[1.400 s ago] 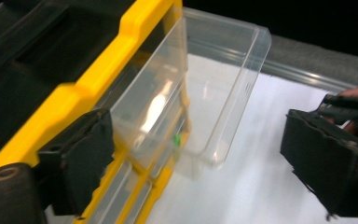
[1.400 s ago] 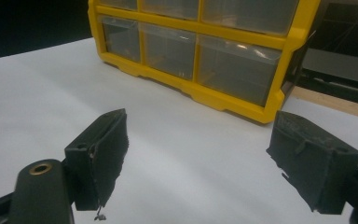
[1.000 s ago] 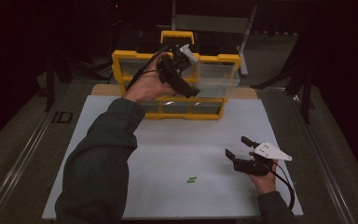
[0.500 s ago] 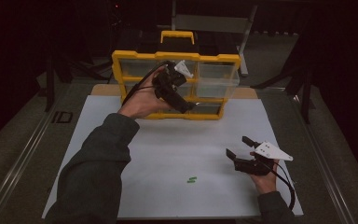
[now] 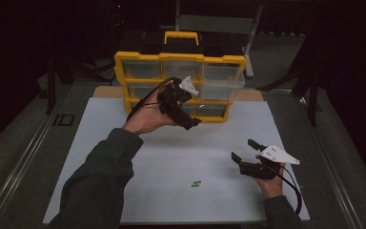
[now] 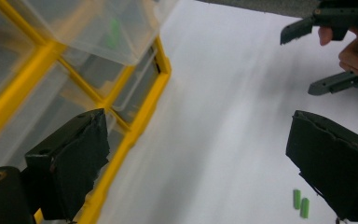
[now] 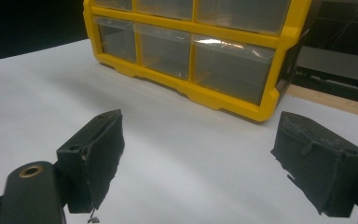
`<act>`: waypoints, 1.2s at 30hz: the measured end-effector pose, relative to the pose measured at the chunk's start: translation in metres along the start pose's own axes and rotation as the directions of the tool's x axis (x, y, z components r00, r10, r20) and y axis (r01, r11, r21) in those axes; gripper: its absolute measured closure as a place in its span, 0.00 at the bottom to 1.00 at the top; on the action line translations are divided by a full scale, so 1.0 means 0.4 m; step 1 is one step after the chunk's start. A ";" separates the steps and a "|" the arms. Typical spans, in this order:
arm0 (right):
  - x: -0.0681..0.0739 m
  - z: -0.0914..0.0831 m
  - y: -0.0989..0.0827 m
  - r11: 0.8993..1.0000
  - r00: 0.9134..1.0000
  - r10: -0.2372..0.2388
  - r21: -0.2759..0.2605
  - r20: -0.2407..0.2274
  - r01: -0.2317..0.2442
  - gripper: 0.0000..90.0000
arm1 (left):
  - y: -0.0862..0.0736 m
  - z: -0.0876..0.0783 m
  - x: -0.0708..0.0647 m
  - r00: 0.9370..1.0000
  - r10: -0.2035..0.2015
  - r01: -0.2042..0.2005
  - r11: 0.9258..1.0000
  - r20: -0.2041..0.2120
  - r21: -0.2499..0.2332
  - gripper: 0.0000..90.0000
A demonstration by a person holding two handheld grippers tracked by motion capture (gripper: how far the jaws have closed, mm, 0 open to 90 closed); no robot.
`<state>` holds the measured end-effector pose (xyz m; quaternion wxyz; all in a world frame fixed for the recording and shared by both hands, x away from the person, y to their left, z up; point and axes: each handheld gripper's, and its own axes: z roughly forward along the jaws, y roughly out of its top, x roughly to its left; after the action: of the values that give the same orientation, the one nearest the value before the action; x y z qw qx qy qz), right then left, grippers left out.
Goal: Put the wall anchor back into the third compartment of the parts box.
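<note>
A yellow organizer (image 5: 124, 81) with clear drawers stands upright at the far edge of the white mat (image 5: 124, 157). Its right middle drawer (image 5: 221, 88) is pulled out; in the left gripper view this drawer (image 6: 130, 32) has something green inside. My left gripper (image 5: 190, 112) hovers open in front of the organizer's lower row, nothing between its jaws (image 6: 198, 154). Two small green pieces (image 5: 196, 183) lie on the mat near the front, also visible past the left jaws (image 6: 300, 204). My right gripper (image 5: 242, 149) rests open on the mat at the right, empty (image 7: 214, 149), facing the organizer (image 7: 191, 51).
A black handle frame with a yellow grip (image 5: 181, 40) tops the organizer. The mat lies on a darker table (image 5: 24, 157) with a metal rail along the left. The other hand's gripper (image 6: 298, 61) shows far off in the left gripper view.
My left gripper has drawn back from the organizer's upper drawers, down and toward the near side. The right gripper has stayed in place.
</note>
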<state>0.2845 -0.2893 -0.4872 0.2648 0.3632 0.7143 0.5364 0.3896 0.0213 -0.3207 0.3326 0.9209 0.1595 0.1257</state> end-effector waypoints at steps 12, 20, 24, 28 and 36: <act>0.000 0.001 0.000 1.000 1.000 -0.004 0.002 0.004 0.004 0.18 | -0.055 0.027 -0.022 1.000 -0.019 0.019 1.000 0.009 0.011 0.07; 0.001 0.002 -0.001 1.000 1.000 -0.009 0.004 0.004 0.009 0.18 | -0.091 0.064 -0.052 0.999 -0.030 0.029 0.999 0.039 0.015 0.07; 0.001 0.002 -0.001 1.000 1.000 -0.008 0.005 0.004 0.008 0.18 | -0.107 0.086 -0.066 0.998 -0.026 0.024 0.999 0.051 0.028 0.07; 0.001 0.002 -0.002 1.000 1.000 -0.011 0.006 0.004 0.011 0.18 | -0.120 0.106 -0.082 0.998 -0.027 0.025 0.999 0.061 0.032 0.07; 0.000 0.002 -0.002 1.000 1.000 -0.013 0.005 0.006 0.013 0.18 | -0.146 0.147 -0.112 0.996 -0.031 0.027 0.999 0.087 0.043 0.07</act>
<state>0.2848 -0.2890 -0.4880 0.2696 0.3610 0.7172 0.5317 0.3560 0.0132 -0.4082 0.3217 0.9299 0.1608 0.0769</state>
